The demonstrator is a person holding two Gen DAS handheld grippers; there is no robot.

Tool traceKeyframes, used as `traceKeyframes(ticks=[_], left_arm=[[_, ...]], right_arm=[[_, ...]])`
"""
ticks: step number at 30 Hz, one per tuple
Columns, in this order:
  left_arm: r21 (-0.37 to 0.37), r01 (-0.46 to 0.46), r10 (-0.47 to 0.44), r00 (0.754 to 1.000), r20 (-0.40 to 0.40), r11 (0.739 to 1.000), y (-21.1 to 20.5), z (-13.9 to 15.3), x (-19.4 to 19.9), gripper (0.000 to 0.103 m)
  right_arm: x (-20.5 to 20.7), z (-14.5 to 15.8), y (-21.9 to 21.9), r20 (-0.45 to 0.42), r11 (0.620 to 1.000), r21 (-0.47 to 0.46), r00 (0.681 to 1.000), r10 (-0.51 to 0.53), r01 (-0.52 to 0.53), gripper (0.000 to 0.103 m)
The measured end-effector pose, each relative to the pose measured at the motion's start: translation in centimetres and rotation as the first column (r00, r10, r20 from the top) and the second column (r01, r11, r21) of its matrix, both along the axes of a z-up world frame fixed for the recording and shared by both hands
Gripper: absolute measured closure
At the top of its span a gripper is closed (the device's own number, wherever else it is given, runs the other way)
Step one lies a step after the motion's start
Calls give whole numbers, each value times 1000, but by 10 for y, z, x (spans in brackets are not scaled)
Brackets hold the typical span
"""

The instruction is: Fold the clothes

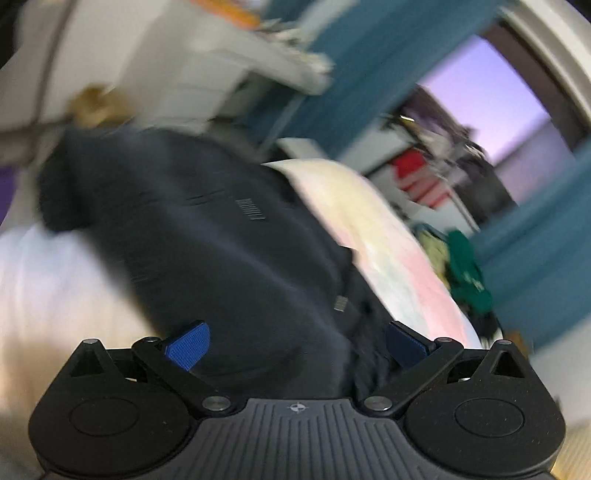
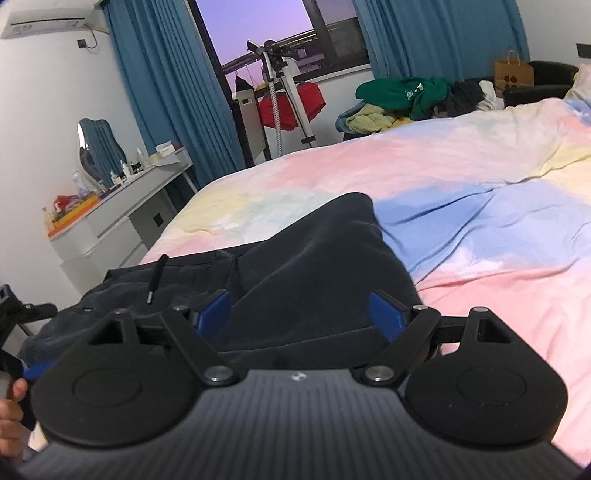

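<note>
Navy garment point(image 2: 310, 266) — lengthwise away from the spread right claw point(image 2: 301, 314).

Dark navy garment point(image 2: 317, 266) showing near-black, plain, with a black drawcord point(image 2: 157, 275) ending in a silver tip. Bedsheet point(image 2: 461, 192) carrying soft pastel patches: pink, sky blue, pale yellow, mint, white. Curtains point(image 2: 166, 92) hanging teal blue. Window point(image 2: 258, 26) glowing lilac. Dresser point(image 2: 122, 218) reading pale grey-white. Clothes pile point(image 2: 402, 92) showing green over yellow. Both grippers black with ribbed blue pads point(image 2: 386, 315); left wrist view blurring the same colours.
</note>
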State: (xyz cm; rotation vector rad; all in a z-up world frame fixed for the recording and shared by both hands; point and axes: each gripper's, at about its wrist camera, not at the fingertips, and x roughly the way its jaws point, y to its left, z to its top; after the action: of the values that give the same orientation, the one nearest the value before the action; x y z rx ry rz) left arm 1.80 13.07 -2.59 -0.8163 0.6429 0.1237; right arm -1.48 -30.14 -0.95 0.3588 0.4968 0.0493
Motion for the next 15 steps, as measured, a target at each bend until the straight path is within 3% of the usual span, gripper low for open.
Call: traceKeyframes(ticks=[4, 8, 12, 15], left_arm=[[-100, -123, 119, 992, -48, 987, 32, -13, -2, 2], [-161, -270, 254, 961, -111, 949, 63, -27, -3, 5], [-196, -404, 378, 912, -157, 893, 99, -46, 10, 20], [-196, -441, 420, 896, -142, 876, 114, -50, 21, 30]], right_arm=[[0, -2, 7, -20, 999, -18, 999, 29, -30, 19], [2, -4, 19, -39, 998, -41, 998, 55, -56, 19], [7, -9, 34, -63, 991, -116, 996, 61, -68, 19], [16, -7, 43, -75, 986, -145, 995, 69, -80, 19]])
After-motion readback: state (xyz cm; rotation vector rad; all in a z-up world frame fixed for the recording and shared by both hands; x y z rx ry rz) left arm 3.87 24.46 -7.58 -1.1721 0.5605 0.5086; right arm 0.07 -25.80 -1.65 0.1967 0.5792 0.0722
